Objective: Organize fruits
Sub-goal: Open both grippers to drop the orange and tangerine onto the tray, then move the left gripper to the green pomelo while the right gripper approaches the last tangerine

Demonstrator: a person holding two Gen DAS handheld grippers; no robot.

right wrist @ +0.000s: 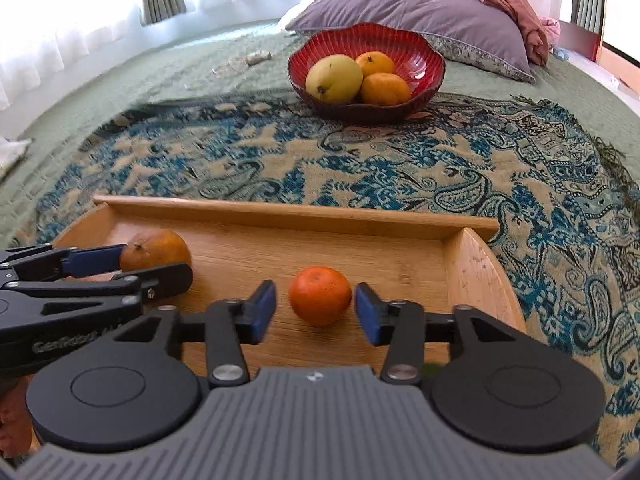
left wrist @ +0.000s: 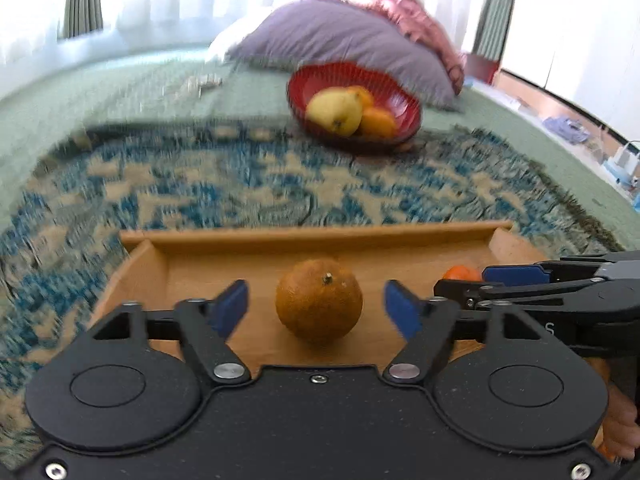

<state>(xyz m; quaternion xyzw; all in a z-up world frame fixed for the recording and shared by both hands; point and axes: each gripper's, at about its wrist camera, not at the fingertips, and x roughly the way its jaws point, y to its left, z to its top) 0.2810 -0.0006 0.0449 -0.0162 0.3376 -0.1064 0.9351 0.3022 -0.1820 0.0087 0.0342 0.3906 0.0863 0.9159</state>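
A wooden tray [left wrist: 320, 236] [right wrist: 296, 212] lies on a patterned cloth on the bed. In it sit a dull brown-orange orange [left wrist: 319, 304] [right wrist: 156, 249] and a smaller bright tangerine [right wrist: 320, 295] [left wrist: 460, 273]. My left gripper [left wrist: 316, 308] is open, its blue pads either side of the orange without touching it. My right gripper [right wrist: 315, 310] is open around the tangerine, pads close to it but apart. Further back, a red bowl [left wrist: 404, 100] [right wrist: 424, 60] holds a yellow-green mango [right wrist: 334, 79] [left wrist: 334, 112] and two oranges [right wrist: 385, 88].
A purple pillow [right wrist: 404, 0] and a pink cloth [right wrist: 516, 4] lie behind the bowl. The blue paisley cloth [right wrist: 400, 168] covers a green bedspread [right wrist: 120, 76]. Curtains and a bright window stand behind. The bed edge falls away at the right.
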